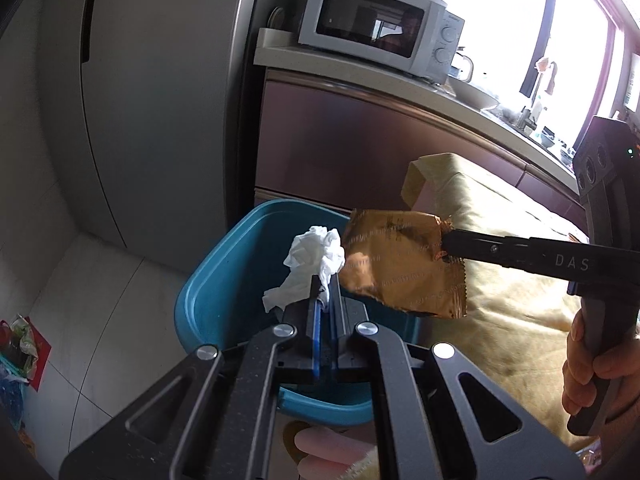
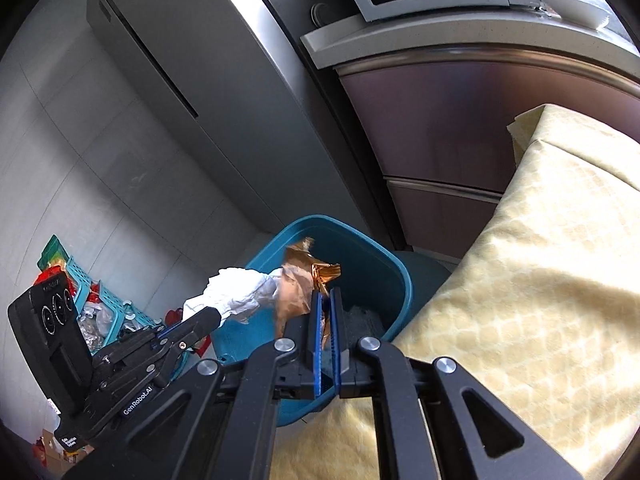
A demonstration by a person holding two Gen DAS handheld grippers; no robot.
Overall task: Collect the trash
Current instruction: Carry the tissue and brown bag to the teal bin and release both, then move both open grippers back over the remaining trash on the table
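Note:
A blue bin [image 1: 224, 276] stands on the floor beside the table; it also shows in the right wrist view [image 2: 384, 276]. My left gripper [image 1: 326, 286] is shut on a crumpled white tissue [image 1: 310, 266] and holds it over the bin. In the right wrist view the left gripper [image 2: 208, 320] holds the tissue [image 2: 236, 292] at the bin's left rim. My right gripper [image 2: 326, 296] is shut on a gold foil wrapper [image 2: 300, 284] above the bin. In the left wrist view the right gripper [image 1: 446, 248] pinches the wrapper [image 1: 396, 264] by its right edge, touching the tissue.
A table under a yellow cloth [image 2: 520, 280] lies to the right. A grey fridge [image 1: 160, 100] and a cabinet with a microwave [image 1: 380, 20] stand behind the bin. A teal basket of clutter [image 2: 100, 304] sits on the floor at left.

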